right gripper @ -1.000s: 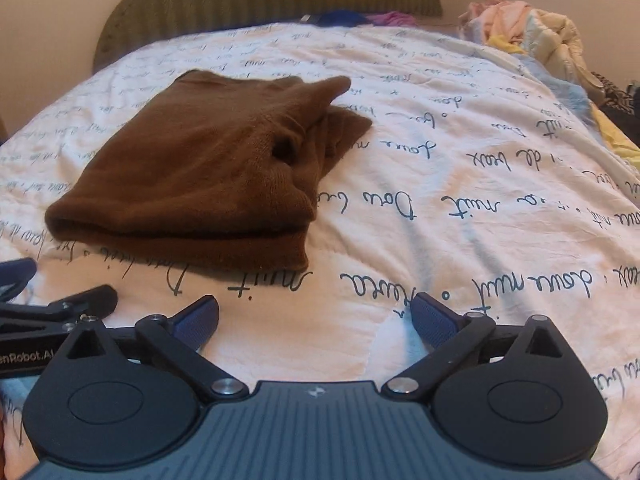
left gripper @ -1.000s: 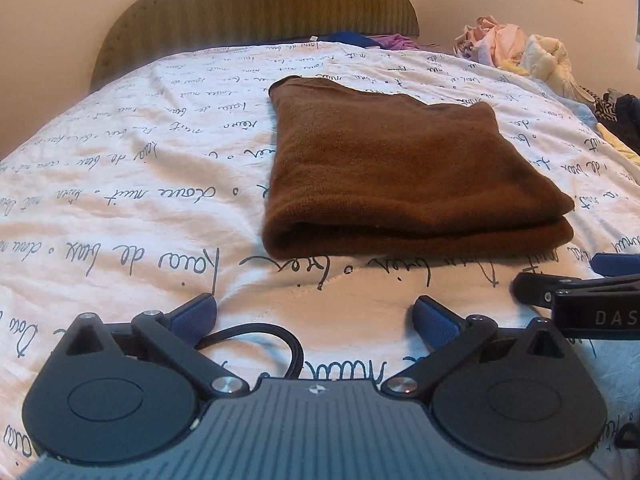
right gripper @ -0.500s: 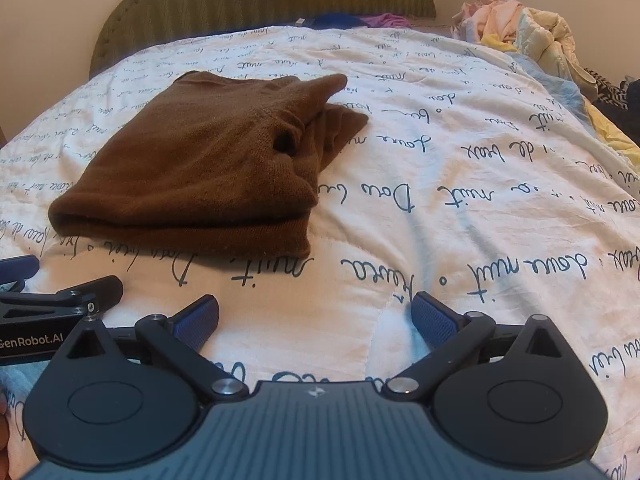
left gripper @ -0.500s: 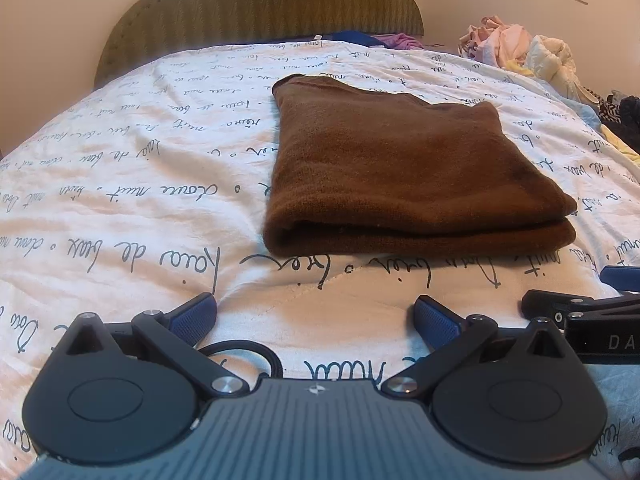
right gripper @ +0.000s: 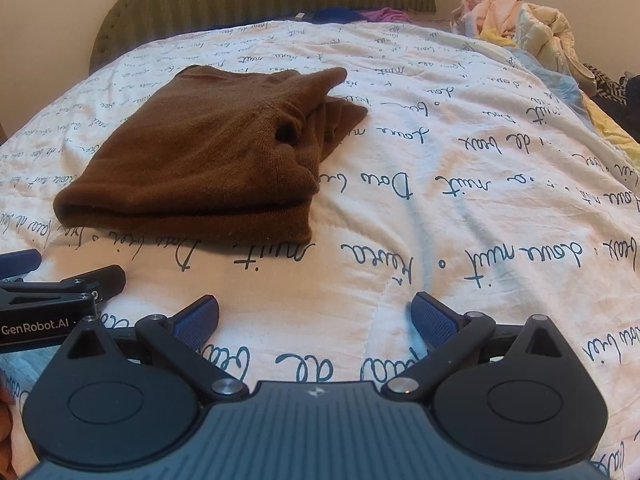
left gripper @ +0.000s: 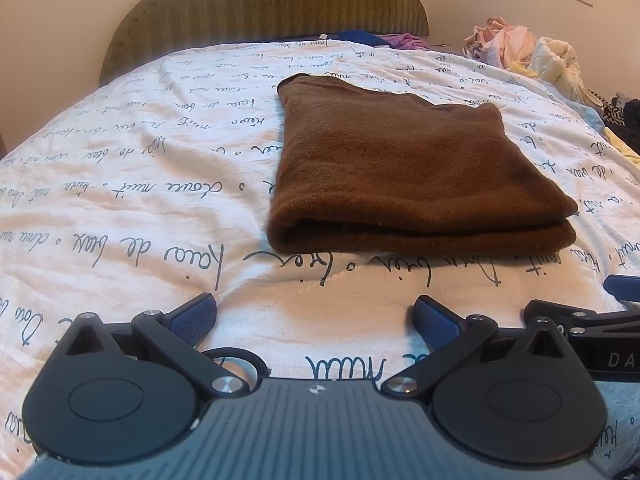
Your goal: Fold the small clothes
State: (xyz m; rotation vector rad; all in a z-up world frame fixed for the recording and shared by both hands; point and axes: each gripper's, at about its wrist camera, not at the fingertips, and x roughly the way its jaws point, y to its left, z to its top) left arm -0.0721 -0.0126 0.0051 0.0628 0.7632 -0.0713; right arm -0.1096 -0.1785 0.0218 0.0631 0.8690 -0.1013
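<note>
A brown knit garment (left gripper: 404, 168) lies folded flat on the white bedspread with blue script, straight ahead in the left wrist view. In the right wrist view the garment (right gripper: 216, 152) lies ahead and to the left, with a loose corner sticking out at its far right. My left gripper (left gripper: 314, 316) is open and empty, a short way in front of the garment's near fold. My right gripper (right gripper: 316, 314) is open and empty over bare bedspread, to the right of the garment. Each gripper shows at the edge of the other's view.
A green padded headboard (left gripper: 264, 0) stands at the far end of the bed. A pile of pink, cream and dark clothes (right gripper: 520, 28) lies along the bed's right side. Blue and purple cloth (left gripper: 376, 38) lies by the headboard.
Both grippers have drawn back slightly toward me and lifted a little; the garment looks a bit farther off. The garment itself has not moved. Both grippers stayed open.
</note>
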